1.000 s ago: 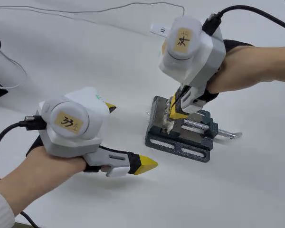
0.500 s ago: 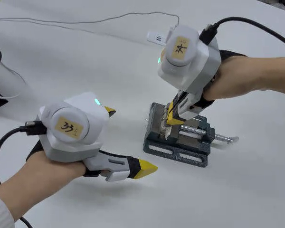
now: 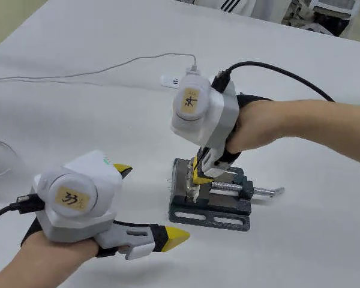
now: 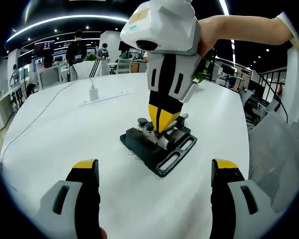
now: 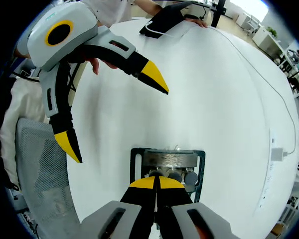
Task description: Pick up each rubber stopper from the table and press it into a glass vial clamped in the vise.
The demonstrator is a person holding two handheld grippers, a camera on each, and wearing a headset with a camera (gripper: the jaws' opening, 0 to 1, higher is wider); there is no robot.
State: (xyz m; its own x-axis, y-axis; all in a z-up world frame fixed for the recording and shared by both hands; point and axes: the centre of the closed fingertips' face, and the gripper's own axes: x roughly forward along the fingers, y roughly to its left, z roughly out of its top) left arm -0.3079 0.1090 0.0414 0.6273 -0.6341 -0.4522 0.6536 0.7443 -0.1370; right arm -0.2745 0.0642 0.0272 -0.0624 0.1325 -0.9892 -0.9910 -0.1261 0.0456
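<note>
White-bodied left hand-held gripper (image 3: 151, 204), right hand-held gripper (image 3: 196, 178): yellow-tipped black jaws, black cables (image 3: 276, 67), handwritten yellow labels (image 3: 71, 198).

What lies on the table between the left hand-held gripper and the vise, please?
Only bare white table, as the left gripper view shows; a tiny glint beside the vise is unidentifiable.

The white bench (image 3: 78, 42) carries a dark grey vise (image 3: 211, 216), which sits flat near the middle with its screw handle (image 3: 269, 192) pointing right. Well apart from it, toward the far side, a thin white cable (image 3: 78, 74) runs in from the left to a small white plug (image 3: 170, 80).
</note>
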